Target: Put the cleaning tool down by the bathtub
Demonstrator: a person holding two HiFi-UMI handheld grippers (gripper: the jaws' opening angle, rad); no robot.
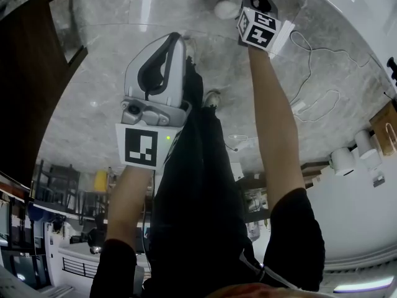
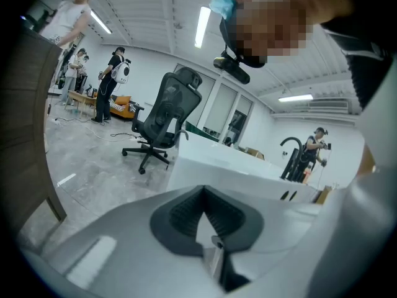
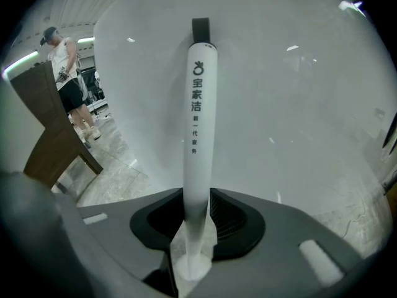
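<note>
Cleaning tool (image 3: pixel 199 123): looks light, stiff, slick; you take it mid-handle.
Right gripper (image 3: pixel 198 197): your jaws open around it, by bathtub (image 3: pixel 298 117).
Left gripper (image 2: pixel 203 197): jaws closed, empty.

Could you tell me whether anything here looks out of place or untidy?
Only a white cable lies in loose loops across the floor beside the bathtub; nothing looks spilled or broken.
</note>
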